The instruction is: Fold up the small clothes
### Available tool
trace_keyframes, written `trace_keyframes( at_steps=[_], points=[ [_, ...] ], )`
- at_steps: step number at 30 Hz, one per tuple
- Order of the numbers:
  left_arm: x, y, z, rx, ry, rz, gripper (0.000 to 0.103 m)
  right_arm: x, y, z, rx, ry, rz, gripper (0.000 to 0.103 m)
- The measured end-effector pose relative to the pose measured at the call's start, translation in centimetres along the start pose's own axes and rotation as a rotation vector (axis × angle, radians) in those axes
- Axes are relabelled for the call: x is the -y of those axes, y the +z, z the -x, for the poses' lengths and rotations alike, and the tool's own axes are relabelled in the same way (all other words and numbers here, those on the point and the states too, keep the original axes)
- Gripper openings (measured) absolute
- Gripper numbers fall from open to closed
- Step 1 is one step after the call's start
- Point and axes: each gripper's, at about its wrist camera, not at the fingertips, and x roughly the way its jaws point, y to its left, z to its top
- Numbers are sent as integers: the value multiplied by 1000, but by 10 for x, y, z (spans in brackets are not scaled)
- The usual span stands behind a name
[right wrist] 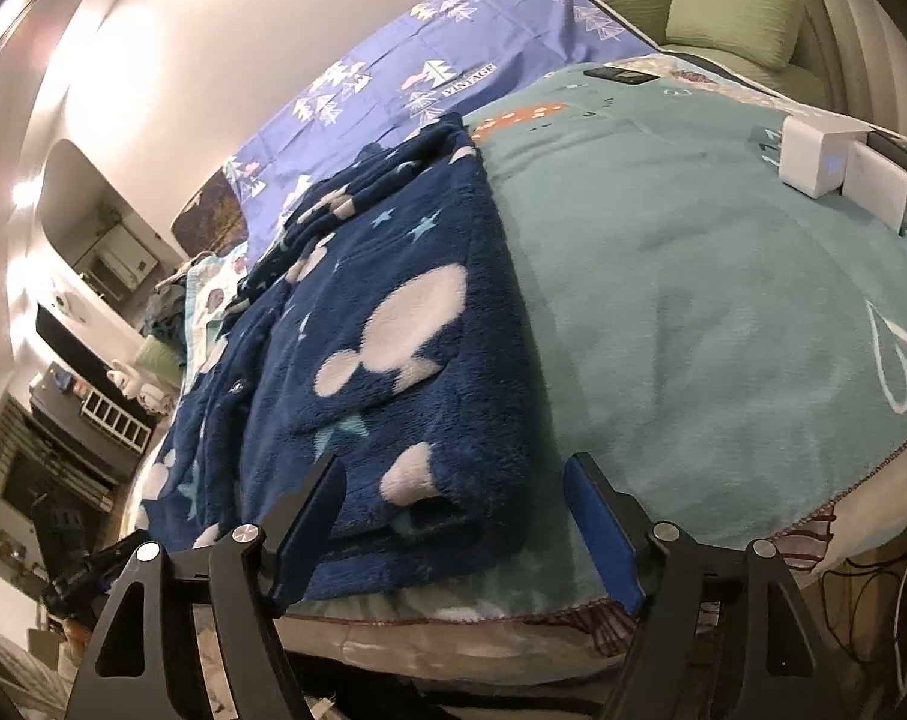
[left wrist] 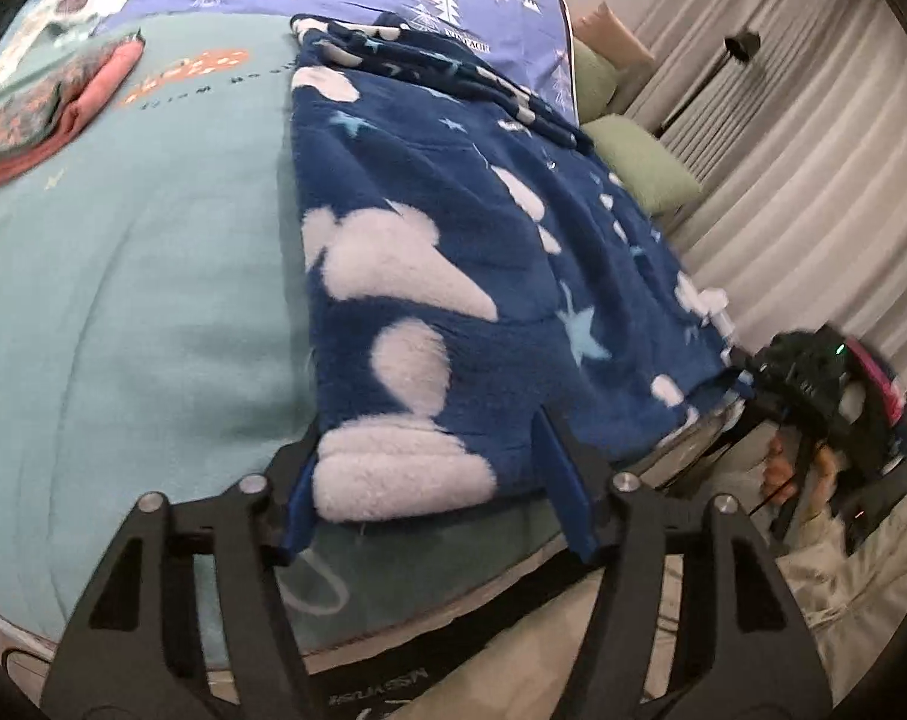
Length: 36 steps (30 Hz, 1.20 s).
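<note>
Your left gripper [left wrist: 438, 480] and right gripper [right wrist: 453, 516] both stand wide, each straddling a near corner of the navy fleece garment [left wrist: 453, 252] lying on the teal blanket [left wrist: 141, 276].

A teal blanket [right wrist: 723, 300] is covering the bed. Beyond it, a purple sheet [right wrist: 393, 60] with tree prints is lying, green pillows [right wrist: 735, 18] are resting past its far corner, and white boxes [right wrist: 837, 165] are sitting on the blanket.
</note>
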Motion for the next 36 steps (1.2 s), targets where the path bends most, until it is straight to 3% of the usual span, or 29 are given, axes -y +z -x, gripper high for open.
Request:
trace_keyframes(
  at_steps=[4, 6, 7, 10, 15, 21, 29, 36],
  points=[
    [-3, 2, -2, -2, -3, 13, 48, -3, -1, -3, -8, -5, 16, 77],
    [-7, 4, -2, -9, -4, 34, 26, -5, 0, -5, -12, 2, 12, 77],
    [-7, 4, -2, -11, 5, 38, 20, -5, 1, -6, -17, 7, 8, 73],
    [-6, 8, 3, -4, 15, 57, 15, -10, 5, -10, -44, -5, 23, 9],
    [14, 24, 28, 84, 2, 3, 15, -29, 13, 6, 12, -10, 82, 9],
    [31, 57, 56, 200, -26, -39, 15, -49, 40, 34, 82, 82, 112, 9],
    [58, 118, 73, 351, 29, -166, 15, -81, 95, 47, 184, 103, 201, 9],
    [61, 164, 76, 467, 95, -166, 15, -100, 148, 44, 279, 110, 226, 9]
  ],
)
